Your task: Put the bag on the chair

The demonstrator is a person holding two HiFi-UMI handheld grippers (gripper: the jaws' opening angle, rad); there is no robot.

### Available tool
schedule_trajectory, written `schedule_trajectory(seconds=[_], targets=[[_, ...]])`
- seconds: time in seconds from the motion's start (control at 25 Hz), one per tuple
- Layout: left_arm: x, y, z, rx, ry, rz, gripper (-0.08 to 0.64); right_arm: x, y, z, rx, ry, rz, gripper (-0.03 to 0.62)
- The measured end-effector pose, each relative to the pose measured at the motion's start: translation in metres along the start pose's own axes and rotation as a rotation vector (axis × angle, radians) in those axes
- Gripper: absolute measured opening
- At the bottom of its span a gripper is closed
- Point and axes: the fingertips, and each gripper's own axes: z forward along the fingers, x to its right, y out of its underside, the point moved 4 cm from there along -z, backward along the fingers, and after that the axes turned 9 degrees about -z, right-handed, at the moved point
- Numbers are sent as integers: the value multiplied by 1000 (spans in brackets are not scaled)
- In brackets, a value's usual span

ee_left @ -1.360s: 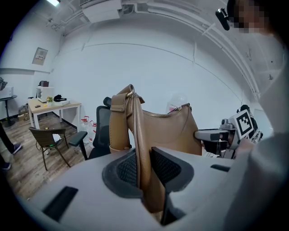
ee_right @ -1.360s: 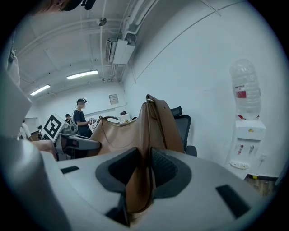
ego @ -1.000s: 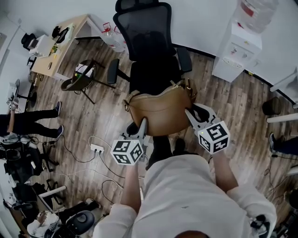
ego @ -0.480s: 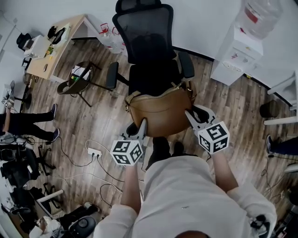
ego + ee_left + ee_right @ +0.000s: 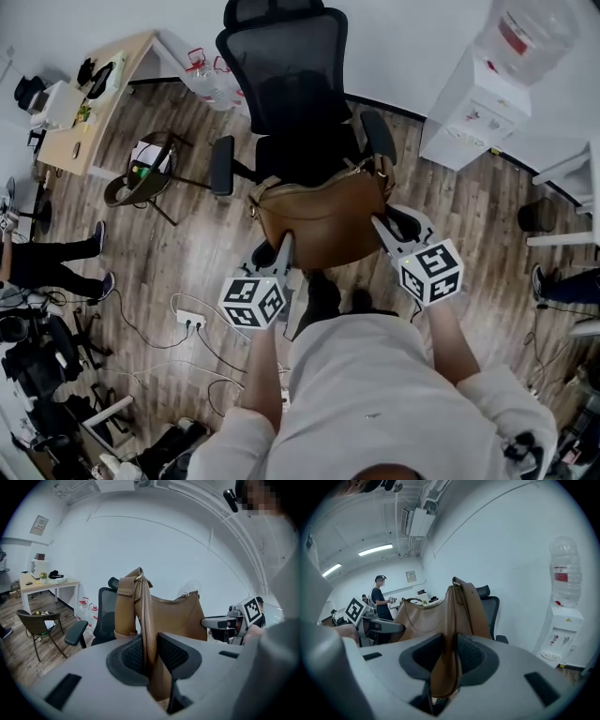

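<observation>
Moved: bag (image 5: pixel 323 220), left tongs (image 5: pixel 286 247) and right tongs (image 5: pixel 382 225) sit slightly nearer the chair (image 5: pixel 286 89) than a second ago, and the floor has slid under the head view.
Risk: if let go this far forward, the soft bag would likely slump off the seat's front edge. The armrests (image 5: pixel 223 164) flank the approach, so a tong could catch one, and a knock might turn the chair.
Chair: black mesh office chair facing the person, with a bare seat.
Bag: tan leather and crescent-shaped, sagging between its two ends. It is held in the air at the seat's front edge; whether it touches the seat cannot be told.
Left tongs (image 5: pixel 151 653): nearly closed, with the pads pinching the bag's left end and strap.
Right tongs (image 5: pixel 449 656): likewise nearly closed, clamped on the fold at the bag's right end.
Strap ring (image 5: pixel 381 172): gold hardware at the bag's upper right corner.
</observation>
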Motion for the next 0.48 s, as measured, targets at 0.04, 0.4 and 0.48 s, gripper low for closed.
schedule_trajectory(seconds=[0.04,0.4,0.48], targets=[[-5,-5,3,-3,4,2,67,0,-3,5,-1,5,3,109],[-51,-43,22,-29,38,53,67,-5,-22,54,-12,56,37,109],[-60,-52,24,-30,46,63,67,-7,-27,64,-15,63,41,109]])
